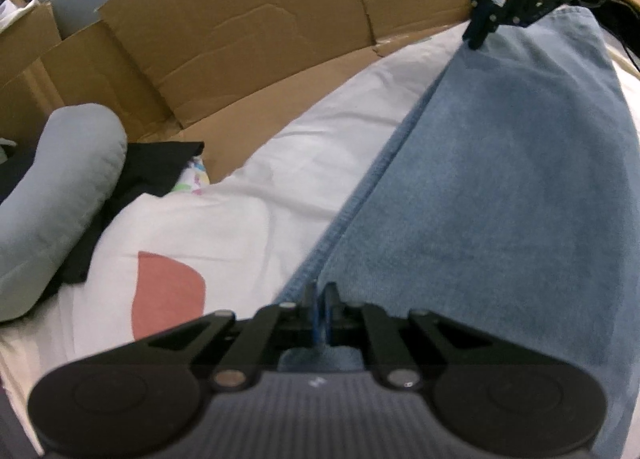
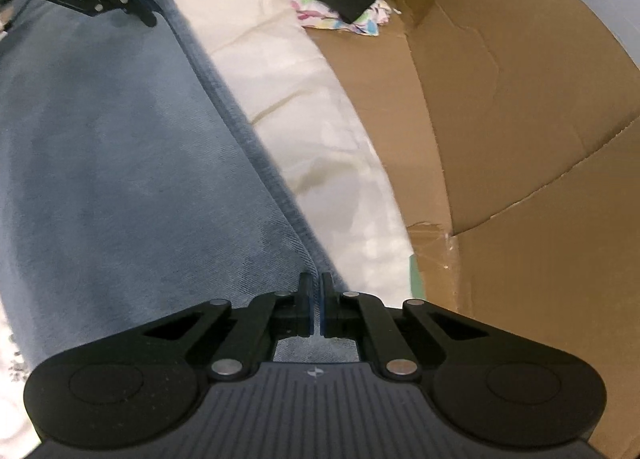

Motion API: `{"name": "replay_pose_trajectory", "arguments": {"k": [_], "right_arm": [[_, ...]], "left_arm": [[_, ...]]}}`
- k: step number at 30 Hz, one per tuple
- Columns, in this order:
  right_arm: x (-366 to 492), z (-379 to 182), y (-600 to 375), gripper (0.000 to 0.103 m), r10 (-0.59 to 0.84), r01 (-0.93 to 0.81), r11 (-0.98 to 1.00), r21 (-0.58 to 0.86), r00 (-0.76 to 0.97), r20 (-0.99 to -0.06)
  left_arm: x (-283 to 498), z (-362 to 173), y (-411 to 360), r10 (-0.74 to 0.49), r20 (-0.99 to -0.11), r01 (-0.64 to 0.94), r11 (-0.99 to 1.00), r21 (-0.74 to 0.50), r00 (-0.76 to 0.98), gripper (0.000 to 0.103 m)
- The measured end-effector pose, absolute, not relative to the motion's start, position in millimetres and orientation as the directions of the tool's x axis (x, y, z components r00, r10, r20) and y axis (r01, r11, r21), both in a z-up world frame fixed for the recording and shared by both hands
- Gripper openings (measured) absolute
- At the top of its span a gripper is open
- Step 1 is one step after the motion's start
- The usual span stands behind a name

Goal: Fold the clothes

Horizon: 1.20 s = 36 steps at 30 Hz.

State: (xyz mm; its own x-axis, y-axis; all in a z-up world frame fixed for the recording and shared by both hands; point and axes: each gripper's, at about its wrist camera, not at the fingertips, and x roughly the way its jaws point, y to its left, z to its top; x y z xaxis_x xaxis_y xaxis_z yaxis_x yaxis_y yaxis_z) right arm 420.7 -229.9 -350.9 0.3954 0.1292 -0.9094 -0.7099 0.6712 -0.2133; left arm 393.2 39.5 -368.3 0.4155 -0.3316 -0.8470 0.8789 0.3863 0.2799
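White bedding (image 1: 304, 163) lies beside brown cardboard (image 1: 240, 19). Blue jeans (image 1: 500, 179) lie flat on it. Both the left gripper (image 1: 320, 299) and the right gripper (image 2: 316, 295) pinch the jeans' edge.

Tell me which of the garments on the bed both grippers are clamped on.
The blue denim garment: the left gripper and right gripper each pinch its seamed edge. The black garment and the colourful patterned cloth lie untouched by the cardboard.

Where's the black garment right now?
In the left wrist view the black garment lies at far left, tucked under the grey pillow on the white sheet, beside the cardboard.
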Motion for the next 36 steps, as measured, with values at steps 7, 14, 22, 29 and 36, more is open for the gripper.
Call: {"name": "replay_pose_trajectory", "arguments": {"k": [7,14,22,29,36], "right_arm": [[433.6,-365.1,-224.1,0.000,0.092,-0.678,0.697,-0.234,0.409,-0.908],[440.5,-379.5,-232.1,0.005,0.108,-0.604,0.770,-0.206,0.441,-0.891],[418.7,-351.3,-277.9,0.034,0.124,-0.625,0.757,-0.192,0.426,-0.896],[410.6,-358.6,-305.9,0.036,0.033,-0.594,0.763,-0.256,0.431,-0.902],[419.6,-359.8,-292.9,0.036,0.105,-0.581,0.787,-0.209,0.459,-0.882]], "left_arm": [[408.4,-380.9,32.0,-0.302,-0.861,0.869,0.415,0.268,0.410,0.003],[413.3,-390.5,34.3,-0.303,-0.866,0.857,0.460,0.232,0.398,0.004],[409.3,-391.8,32.9,-0.301,-0.862,0.846,0.479,0.234,0.409,0.005],[406.1,-391.9,32.6,-0.304,-0.853,0.845,0.471,0.252,0.424,0.005],[404.8,-391.1,38.1,-0.333,-0.835,0.833,0.500,0.237,0.438,0.003]]}}
